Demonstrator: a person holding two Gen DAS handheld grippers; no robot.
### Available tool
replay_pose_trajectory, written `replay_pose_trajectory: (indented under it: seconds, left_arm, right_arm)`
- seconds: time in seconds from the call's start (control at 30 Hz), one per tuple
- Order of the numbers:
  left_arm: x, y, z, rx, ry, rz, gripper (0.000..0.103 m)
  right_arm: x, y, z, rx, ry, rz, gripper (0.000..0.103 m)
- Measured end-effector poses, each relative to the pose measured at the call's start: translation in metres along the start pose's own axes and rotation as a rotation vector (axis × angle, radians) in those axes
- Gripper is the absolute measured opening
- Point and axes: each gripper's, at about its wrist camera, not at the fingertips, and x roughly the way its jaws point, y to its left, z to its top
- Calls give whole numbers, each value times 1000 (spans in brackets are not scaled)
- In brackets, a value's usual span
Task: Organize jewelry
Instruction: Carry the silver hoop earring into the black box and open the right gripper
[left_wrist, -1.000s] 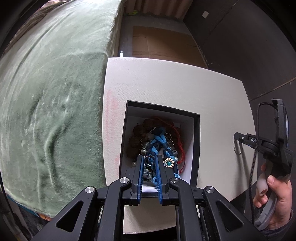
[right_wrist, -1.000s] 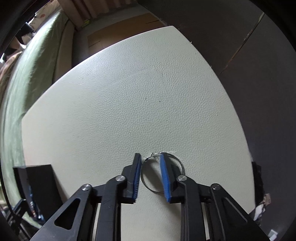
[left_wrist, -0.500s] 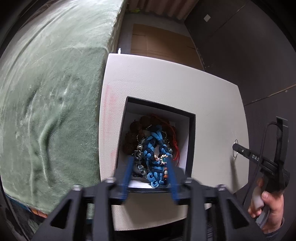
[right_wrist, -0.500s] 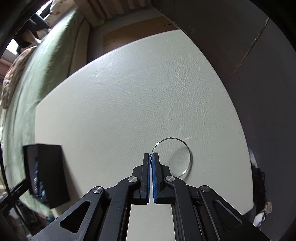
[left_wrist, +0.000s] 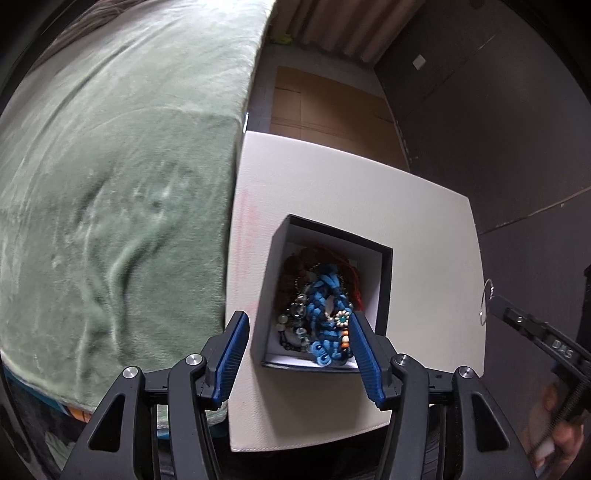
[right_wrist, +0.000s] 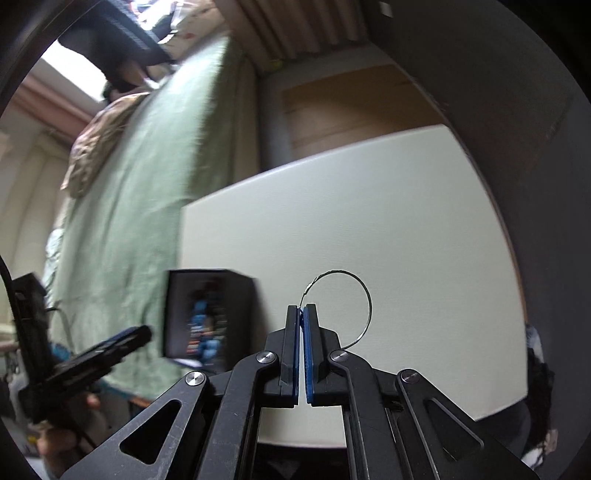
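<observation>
**One hoop lifted, one box of jewelry below**

Counted: one black box (left_wrist: 384, 280), one thin wire hoop (right_wrist: 364, 295), one white table (left_wrist: 424, 221), two grippers.

The right gripper (right_wrist: 303, 314) has its blue pads pressed together on the hoop's rim; the ring stands up and to the right of the tips, clear of the table top. The left gripper (left_wrist: 297, 325) has just been opening, and its fingers stand spread with nothing between the pads; they hang over the near wall of the box.

Only the left wrist view looks into the box: a blue braided cord (left_wrist: 325, 306), a small flower charm (left_wrist: 341, 317), clear beads and red thread lie tangled on its white lining. There the hoop shows merely as a sliver at the table's right edge. The right wrist view shows the whole ring, but the box is blurred.

The box sits near the table's left edge, close to a green blanket (left_wrist: 110, 203). The table's right half is bare.
</observation>
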Motion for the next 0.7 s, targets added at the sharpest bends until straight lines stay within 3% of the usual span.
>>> replay_pose_trajectory:
  seconds: [0.43,0.7]
  left_arm:
    - [-32,45,-6,-65,-67,21,64]
    - [-38,70,-6,-95,-79,21,64]
  right_arm:
    - [11,93,-10,-155,42,126,3]
    - [44,110,-13,-172,105,117,3]
